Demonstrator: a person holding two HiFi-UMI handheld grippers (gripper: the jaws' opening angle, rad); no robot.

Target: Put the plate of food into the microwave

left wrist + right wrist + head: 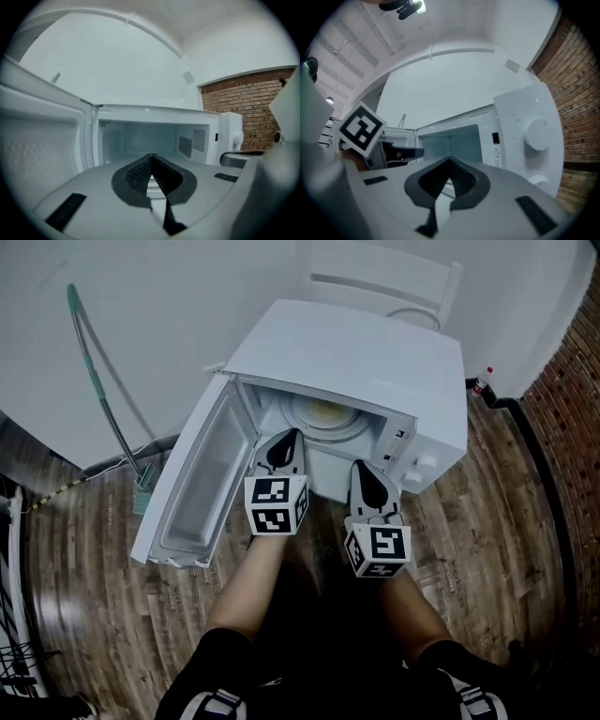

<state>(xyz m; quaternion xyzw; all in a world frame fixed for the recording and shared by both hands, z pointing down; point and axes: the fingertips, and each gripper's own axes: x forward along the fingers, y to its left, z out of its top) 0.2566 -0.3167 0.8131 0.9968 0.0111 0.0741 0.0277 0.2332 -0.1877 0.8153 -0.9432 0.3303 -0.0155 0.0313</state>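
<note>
The white microwave point(356, 352) stands on the floor with its door point(202, 484) swung wide to the left. Inside the cavity lies a white plate point(323, 418) with pale yellowish food. My left gripper point(286, 439) hovers at the left part of the opening, shut, with nothing between its jaws. My right gripper point(366, 470) hangs just in front of the opening, near the control panel, also shut and empty. The left gripper view looks straight into the cavity point(140, 140) past the closed left gripper point(151, 157). In the right gripper view the closed right gripper point(451, 161) faces the cavity and the knob point(536, 134).
A green-handled mop point(103, 399) leans on the wall to the left. A white chair point(384, 282) stands behind the microwave. A small bottle point(481, 381) sits by the brick wall point(572, 399) at right. The floor is wood planks, and the person's knees are below.
</note>
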